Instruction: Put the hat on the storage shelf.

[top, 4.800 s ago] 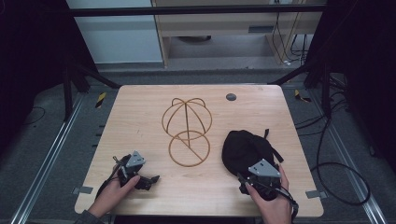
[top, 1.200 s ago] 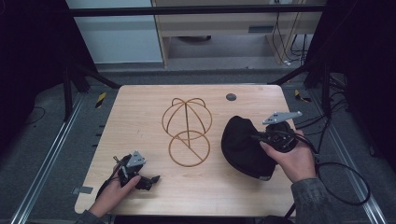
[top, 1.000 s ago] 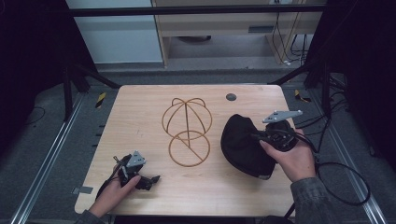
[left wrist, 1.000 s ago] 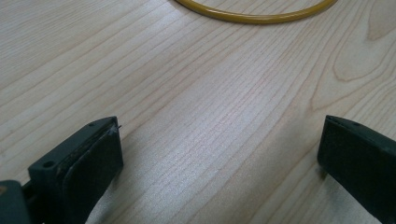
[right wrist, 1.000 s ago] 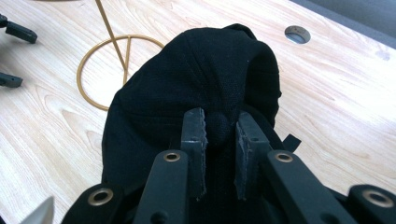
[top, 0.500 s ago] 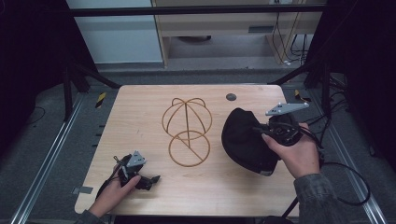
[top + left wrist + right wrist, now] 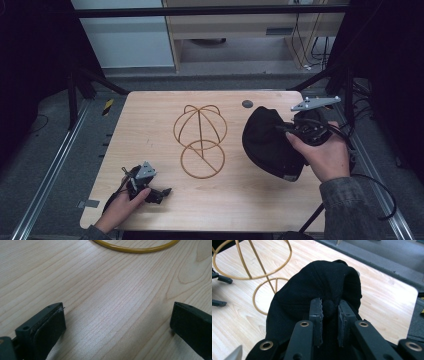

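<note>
High view first, scanning from the lower left: the left gripper [image 7: 162,191] sits low on the table [image 7: 150,125], parked out of the way, it seems, near the wire hat stand [image 7: 200,140] at centre. Over at right, the right gripper [image 7: 284,130] pinches the black cap [image 7: 267,140], which looks partly raised off the wood, probably bound for that stand. Left gripper view adds what the overhead cannot: jaws spread wide with bare wood grain between them and the stand's gold base ring [image 7: 136,249] curving across the top edge. Right gripper view settles the grip: serrated pads [image 7: 318,315] squeezed on a fold of cap fabric [image 7: 322,290], stand at upper left.
</note>
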Demonstrator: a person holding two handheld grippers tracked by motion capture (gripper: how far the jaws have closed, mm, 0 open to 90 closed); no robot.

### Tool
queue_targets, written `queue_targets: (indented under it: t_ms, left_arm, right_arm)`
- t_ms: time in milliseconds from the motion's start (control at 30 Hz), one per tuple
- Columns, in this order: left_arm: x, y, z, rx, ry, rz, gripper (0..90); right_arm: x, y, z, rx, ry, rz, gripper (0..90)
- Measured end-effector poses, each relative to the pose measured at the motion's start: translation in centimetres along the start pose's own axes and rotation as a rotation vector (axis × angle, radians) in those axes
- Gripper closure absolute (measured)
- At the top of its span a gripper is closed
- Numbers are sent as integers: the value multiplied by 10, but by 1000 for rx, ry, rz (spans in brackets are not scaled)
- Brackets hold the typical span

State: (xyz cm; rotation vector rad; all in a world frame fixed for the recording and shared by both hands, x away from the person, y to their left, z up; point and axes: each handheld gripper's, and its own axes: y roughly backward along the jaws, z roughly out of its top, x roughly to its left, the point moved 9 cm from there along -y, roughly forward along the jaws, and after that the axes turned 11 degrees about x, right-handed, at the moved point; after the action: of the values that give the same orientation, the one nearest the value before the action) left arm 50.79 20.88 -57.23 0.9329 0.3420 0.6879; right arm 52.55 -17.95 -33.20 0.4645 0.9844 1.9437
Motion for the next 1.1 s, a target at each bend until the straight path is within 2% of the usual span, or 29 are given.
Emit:
queue_targets:
  t_ms: [133, 467, 833, 1100]
  left_arm:
    - [0, 0, 0, 0, -1, 0, 0]
    - [0, 0, 0, 2, -2, -2, 0]
    - [0, 0, 0, 2, -2, -1, 0]
    - [0, 0, 0, 2, -2, -2, 0]
  right_arm:
    - [1, 5, 12, -12, 12, -4, 772]
    - [7, 13, 28, -23, 30, 3, 772]
    - [8, 17, 46, -14, 33, 4, 772]
    - [13, 27, 62, -22, 51, 4, 772]
